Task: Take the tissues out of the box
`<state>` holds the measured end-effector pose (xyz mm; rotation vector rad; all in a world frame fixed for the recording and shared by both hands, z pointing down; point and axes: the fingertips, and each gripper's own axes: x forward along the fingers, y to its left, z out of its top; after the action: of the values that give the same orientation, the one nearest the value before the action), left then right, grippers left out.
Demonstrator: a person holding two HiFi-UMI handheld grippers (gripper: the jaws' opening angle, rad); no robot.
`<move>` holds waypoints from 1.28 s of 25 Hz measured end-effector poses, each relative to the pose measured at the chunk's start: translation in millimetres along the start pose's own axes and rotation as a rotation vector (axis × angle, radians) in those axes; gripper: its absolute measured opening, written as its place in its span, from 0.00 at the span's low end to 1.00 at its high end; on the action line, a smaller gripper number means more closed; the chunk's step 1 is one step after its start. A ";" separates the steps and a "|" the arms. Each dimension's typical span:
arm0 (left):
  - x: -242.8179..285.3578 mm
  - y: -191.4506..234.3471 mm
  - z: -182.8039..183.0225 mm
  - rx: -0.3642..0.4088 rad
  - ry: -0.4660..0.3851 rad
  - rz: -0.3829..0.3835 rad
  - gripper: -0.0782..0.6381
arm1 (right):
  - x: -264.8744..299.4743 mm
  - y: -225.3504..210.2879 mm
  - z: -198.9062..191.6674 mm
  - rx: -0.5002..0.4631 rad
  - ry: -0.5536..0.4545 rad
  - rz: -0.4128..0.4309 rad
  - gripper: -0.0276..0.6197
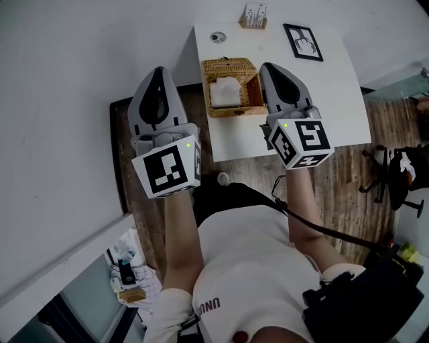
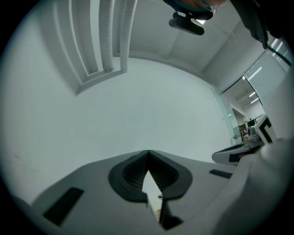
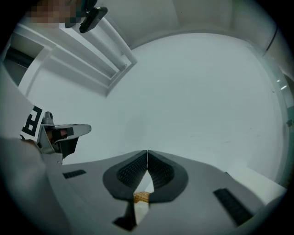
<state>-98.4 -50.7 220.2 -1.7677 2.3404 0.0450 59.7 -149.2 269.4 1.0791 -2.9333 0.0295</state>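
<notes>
Left tongs (image 1: 159,70): closed tip to tip, nothing held, shown left of the table (image 1: 335,87) | Right tongs (image 1: 269,67): closed, nothing held, shown just right of the wicker box (image 1: 231,65) | Tissues (image 1: 226,92): white stack seen inside the open box, which is set on the table

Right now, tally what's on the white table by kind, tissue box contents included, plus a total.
woven wicker tissue box: 1
white tissue stack inside the box: 1
black-framed picture: 1
small wooden holder with white cards: 1
small round dark disc: 1
Total: 5
</notes>
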 end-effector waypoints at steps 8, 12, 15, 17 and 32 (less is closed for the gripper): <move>15.0 -3.7 -7.8 -0.009 0.020 -0.012 0.12 | 11.5 -12.6 -13.4 0.038 0.027 -0.012 0.07; 30.3 -8.4 -11.9 -0.005 0.021 -0.042 0.12 | 19.0 -18.4 -20.3 0.044 0.054 -0.022 0.07; 46.6 -8.2 -16.7 -0.018 0.026 -0.068 0.12 | 26.5 -27.9 -29.6 0.094 0.079 -0.049 0.07; 57.7 -8.0 -20.0 -0.022 0.031 -0.090 0.12 | 33.5 -30.8 -35.9 0.111 0.104 -0.046 0.08; 104.2 -6.4 -70.6 -0.098 0.116 -0.188 0.12 | 63.1 -24.1 -103.4 0.145 0.355 0.019 0.08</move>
<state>-129.7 -161.8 270.8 -2.0823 2.2728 0.0290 28.2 -206.0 374.4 0.9464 -2.6516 0.3970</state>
